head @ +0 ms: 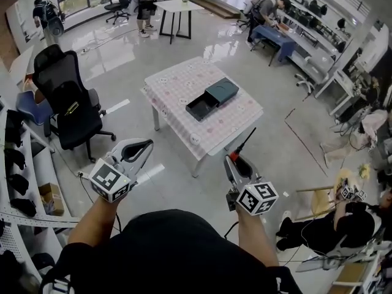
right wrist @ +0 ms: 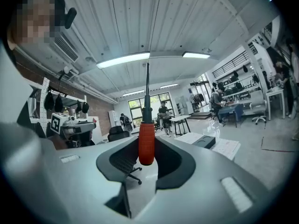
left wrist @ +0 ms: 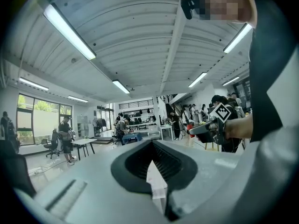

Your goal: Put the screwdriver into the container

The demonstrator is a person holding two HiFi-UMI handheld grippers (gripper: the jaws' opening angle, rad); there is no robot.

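Gripping the screwdriver (right wrist: 146, 139) by its red handle, the right gripper (head: 236, 160) is holding it with jaws clamped on either side and the black shaft running straight out ahead (against the ceiling, in the right gripper view). The head view is showing what that view cannot: the shaft is pointing toward the table (head: 174, 81) but is well short of it, over shiny floor. On the patterned cloth the container (head: 213, 98) is sitting near the middle, dark, with its open tray part toward the person. Beside the right one, well apart from it, the left gripper (head: 147, 144) is hovering. Its own view is showing the jaws closed together with nothing between them. The right gripper view is also catching the container far off at right.
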